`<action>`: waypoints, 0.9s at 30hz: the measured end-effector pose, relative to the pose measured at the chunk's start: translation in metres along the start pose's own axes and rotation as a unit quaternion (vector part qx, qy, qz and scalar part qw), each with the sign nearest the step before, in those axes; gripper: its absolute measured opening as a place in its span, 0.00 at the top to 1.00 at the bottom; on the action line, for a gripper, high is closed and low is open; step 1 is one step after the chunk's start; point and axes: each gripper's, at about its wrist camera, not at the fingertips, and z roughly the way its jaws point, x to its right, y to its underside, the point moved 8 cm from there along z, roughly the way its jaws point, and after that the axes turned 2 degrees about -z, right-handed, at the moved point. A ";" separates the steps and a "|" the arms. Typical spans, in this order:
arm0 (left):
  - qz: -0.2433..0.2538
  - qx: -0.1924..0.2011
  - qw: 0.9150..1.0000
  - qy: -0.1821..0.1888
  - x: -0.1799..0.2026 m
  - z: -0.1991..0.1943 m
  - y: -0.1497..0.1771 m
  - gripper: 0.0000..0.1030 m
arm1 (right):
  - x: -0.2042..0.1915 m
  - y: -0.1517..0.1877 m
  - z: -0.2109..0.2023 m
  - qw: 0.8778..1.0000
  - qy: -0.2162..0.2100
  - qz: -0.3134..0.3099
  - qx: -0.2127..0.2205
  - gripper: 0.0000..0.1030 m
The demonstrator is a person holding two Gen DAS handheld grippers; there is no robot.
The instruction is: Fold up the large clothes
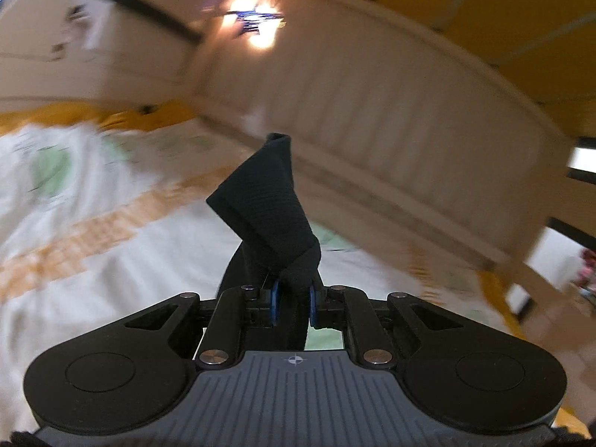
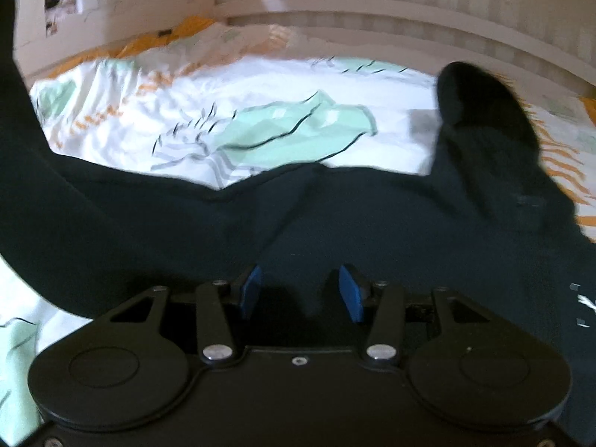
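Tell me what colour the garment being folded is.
Black, or very dark. The garment shows best in the right wrist view, spread across the patterned bedsheet.

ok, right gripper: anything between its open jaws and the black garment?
Nothing visible. The right gripper hangs open directly over the black garment spread on the bedspread; only dark cloth shows between the pads.

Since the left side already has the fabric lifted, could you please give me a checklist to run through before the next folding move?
1. Left hand-held gripper clamped on the black garment: ok, cloth is pinched between the blue pads.
2. Right hand-held gripper gripping the garment: not ok, jaws stand apart over the cloth.
3. Garment spread flat on the bed sheet: not ok, a sleeve lies bunched.
4. Whole garment visible: cannot tell, edges run out of frame.
5. Pictures sharp: not ok, both blurred.
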 end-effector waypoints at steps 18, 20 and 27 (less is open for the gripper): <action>0.090 -0.206 0.965 0.138 0.204 0.125 0.227 0.84 | 0.146 0.079 -0.137 0.989 0.043 0.137 -0.041 0.42; 0.097 -0.235 0.958 0.134 0.202 0.133 0.259 0.81 | 0.159 0.090 -0.141 0.985 0.049 0.157 -0.052 0.41; 0.142 -0.246 0.947 0.150 0.200 0.114 0.280 0.68 | 0.179 0.111 -0.147 0.977 0.060 0.194 -0.064 0.35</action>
